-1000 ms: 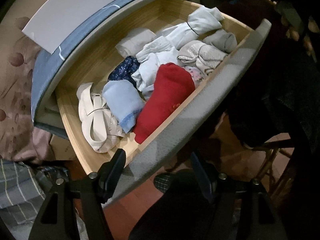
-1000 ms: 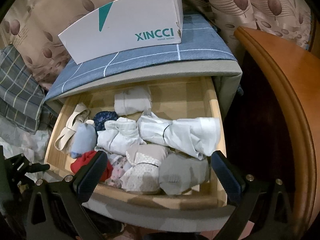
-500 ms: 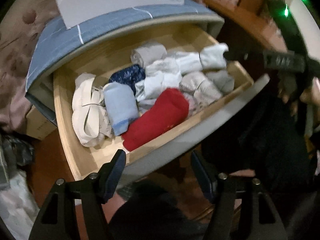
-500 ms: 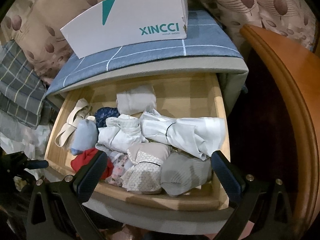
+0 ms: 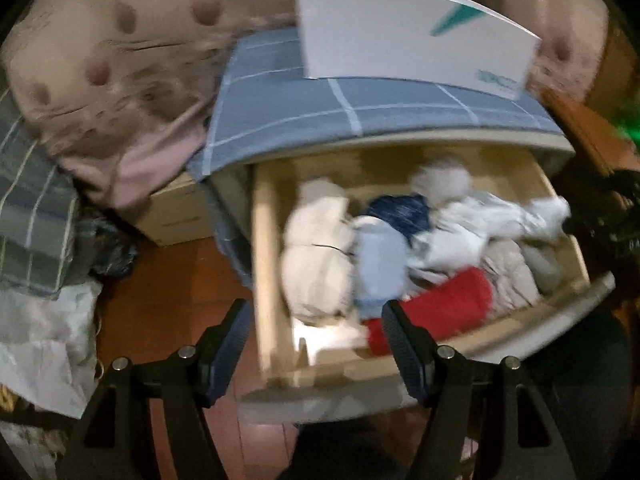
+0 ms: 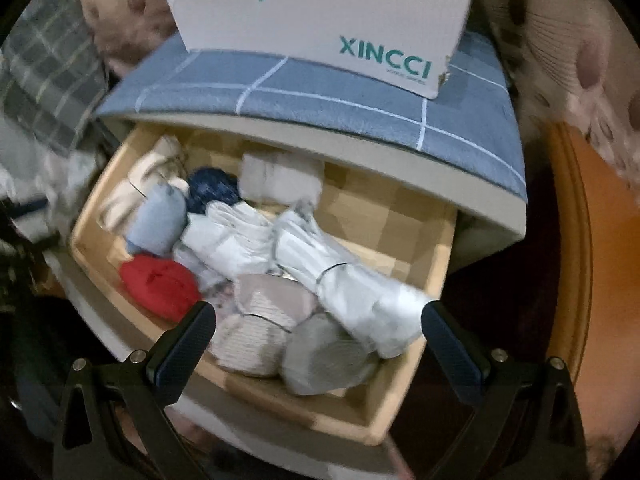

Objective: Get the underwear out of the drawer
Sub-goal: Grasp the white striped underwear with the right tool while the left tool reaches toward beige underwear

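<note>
- Background: a beige leaf-print curtain (image 6: 592,52) hangs behind a nightstand covered with a blue checked cloth (image 6: 320,108); a white box (image 6: 320,20) printed "XINCCI" stands on that cloth.
- The drawer (image 6: 436,280) is pulled out below the cloth; all places below are given relative to it.
- Underwear fills the drawer as rolled bundles: a red roll (image 6: 160,284) at the front left, a light blue roll (image 6: 160,220) behind it, a dark blue piece (image 6: 212,190) further back, a long white roll (image 6: 348,280) on the right.
- Right gripper (image 6: 318,340): jaws wide apart, having just closed slightly, nothing between the pads. It hangs over the drawer's front edge, above a beige roll (image 6: 260,320) and a grey roll (image 6: 324,356).
- Left gripper (image 5: 314,344): jaws apart, empty, over the drawer's front left corner; the red roll (image 5: 440,304) sits just beside its right finger.
- Long axes: the long white roll runs diagonally from back centre to the front right corner; the red roll lies along the front wall.
- The left wrist view alone shows red floor (image 5: 168,280) and a cardboard box (image 5: 176,212) left of the drawer; it is motion-blurred. The right wrist view alone shows an orange wooden edge (image 6: 576,240) to the right.
</note>
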